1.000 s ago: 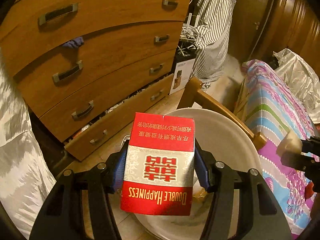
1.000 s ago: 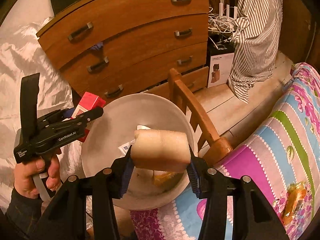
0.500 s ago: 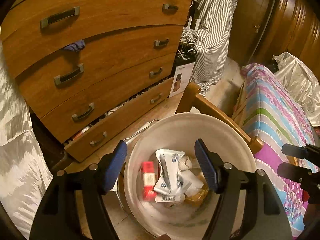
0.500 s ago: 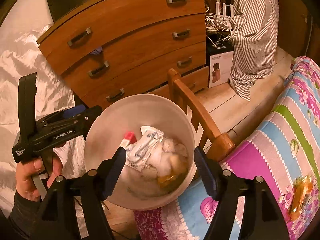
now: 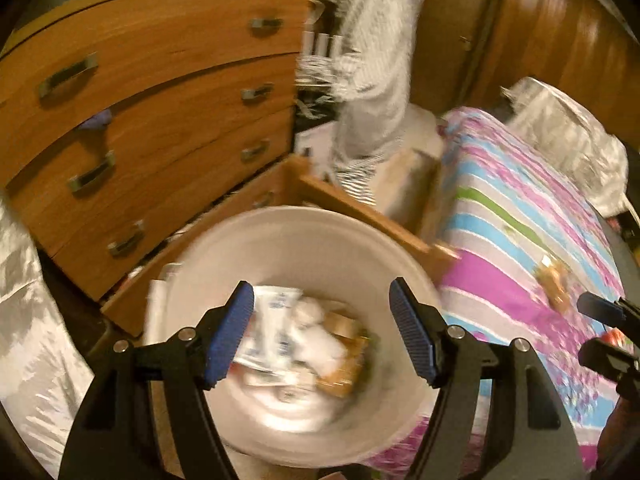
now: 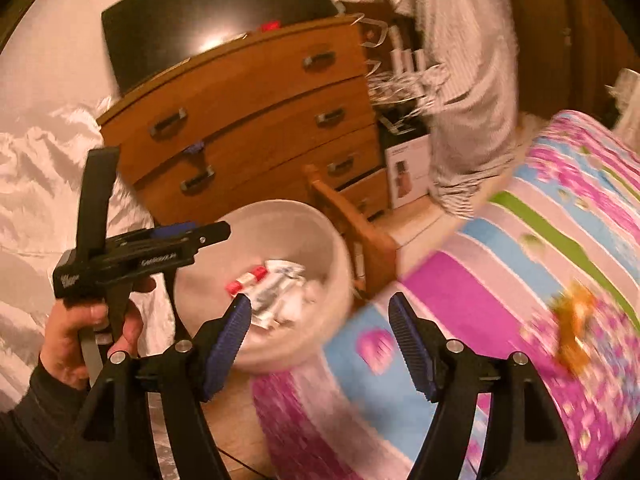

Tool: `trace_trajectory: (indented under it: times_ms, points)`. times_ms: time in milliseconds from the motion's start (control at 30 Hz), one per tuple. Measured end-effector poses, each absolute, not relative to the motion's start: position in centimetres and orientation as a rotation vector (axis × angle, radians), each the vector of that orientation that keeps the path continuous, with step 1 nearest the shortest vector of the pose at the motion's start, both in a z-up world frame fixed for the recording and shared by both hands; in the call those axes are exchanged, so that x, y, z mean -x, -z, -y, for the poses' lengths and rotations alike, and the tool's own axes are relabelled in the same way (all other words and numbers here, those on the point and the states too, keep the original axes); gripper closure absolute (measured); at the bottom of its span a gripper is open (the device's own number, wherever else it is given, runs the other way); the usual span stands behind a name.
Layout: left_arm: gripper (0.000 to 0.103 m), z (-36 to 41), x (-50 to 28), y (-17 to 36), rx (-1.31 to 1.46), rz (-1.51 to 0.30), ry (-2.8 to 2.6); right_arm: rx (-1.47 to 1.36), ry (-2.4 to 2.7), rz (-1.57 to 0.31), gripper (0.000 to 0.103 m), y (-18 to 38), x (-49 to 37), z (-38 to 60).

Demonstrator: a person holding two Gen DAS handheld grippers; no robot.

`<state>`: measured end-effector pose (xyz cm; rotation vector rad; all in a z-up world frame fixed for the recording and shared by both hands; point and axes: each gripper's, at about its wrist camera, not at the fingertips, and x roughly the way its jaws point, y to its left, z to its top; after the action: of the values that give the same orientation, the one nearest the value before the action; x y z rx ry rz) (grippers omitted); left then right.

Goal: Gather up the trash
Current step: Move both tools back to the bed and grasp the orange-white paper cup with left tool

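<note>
A white round bin stands on the floor between a dresser and the bed; it also shows in the right wrist view. It holds white wrappers, a pale lump and a red cigarette box. My left gripper is open and empty above the bin; it also shows in the right wrist view. My right gripper is open and empty over the bed's edge, right of the bin. An orange wrapper lies on the bedspread, also in the left wrist view.
A wooden dresser with several drawers stands behind the bin. A wooden chair frame stands between the bin and the striped bedspread. A striped shirt hangs at the back. White satin fabric lies at the left.
Both grippers opened and dropped their loads, the red cigarette box and the pale foam lump, into the bin. Both views have since swung right toward the bed.
</note>
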<state>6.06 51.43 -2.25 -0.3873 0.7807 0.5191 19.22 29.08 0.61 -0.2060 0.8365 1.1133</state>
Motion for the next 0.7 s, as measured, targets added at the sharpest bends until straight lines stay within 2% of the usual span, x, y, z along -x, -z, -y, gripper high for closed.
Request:
trace_trajectory:
  times_ms: [267,700]
  points:
    - [0.036,-39.7,-12.6,3.4,0.282,-0.836,-0.305,0.110,-0.881,-0.777,0.030,2.1,-19.7,-9.4]
    - [0.036,-16.2,-22.6,3.7,0.058,-0.901,0.059,-0.170,-0.528,-0.816,0.027,8.7,-19.4,20.0]
